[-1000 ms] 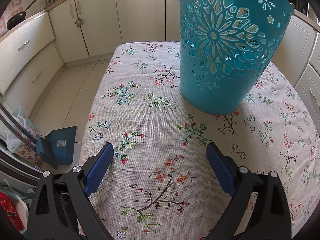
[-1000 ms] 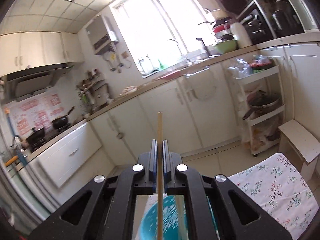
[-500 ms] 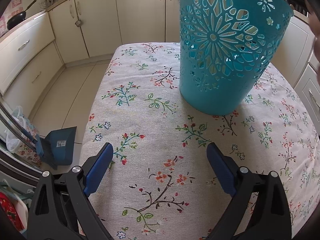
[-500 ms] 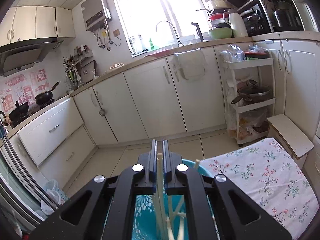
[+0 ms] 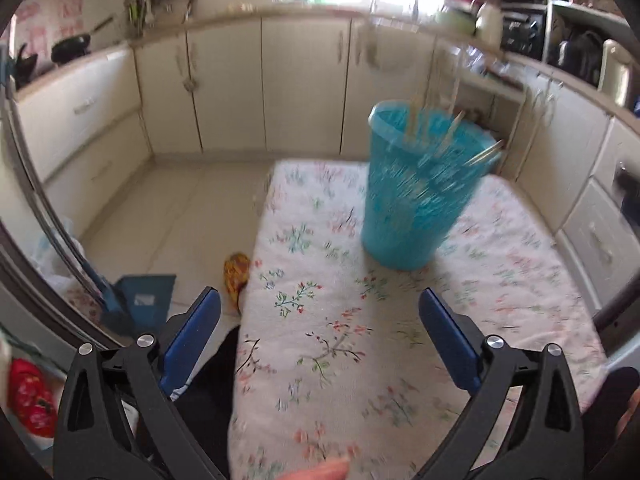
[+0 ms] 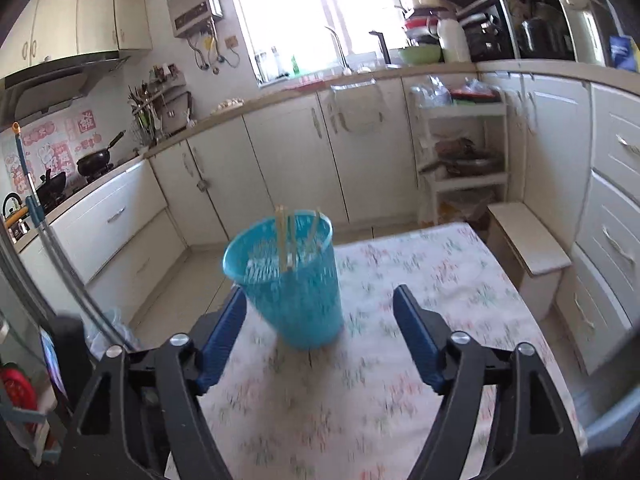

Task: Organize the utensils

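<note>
A teal perforated bin (image 5: 420, 196) (image 6: 292, 284) stands upright on the flowered tablecloth (image 5: 360, 320) (image 6: 420, 288). Several wooden chopsticks (image 6: 286, 240) (image 5: 452, 132) lean inside it, their tips above the rim. My left gripper (image 5: 320, 336) hangs above the near part of the table, well short of the bin, its jaws opening wide with nothing between them. My right gripper (image 6: 320, 336) is pulled back from the bin, its jaws opening, and holds nothing; the bin only shows behind the gap between its blue pads.
White kitchen cabinets (image 6: 288, 168) line the walls beyond the table. A blue dustpan (image 5: 148, 300) and an orange object (image 5: 236, 272) lie on the floor to the left. A white stool (image 6: 528, 248) and a shelf rack (image 6: 460, 160) stand at the right.
My right gripper let go of the chopstick it held over the bin, opened and drew back. My left gripper rose and pulled away, so the bin looks smaller and farther.
</note>
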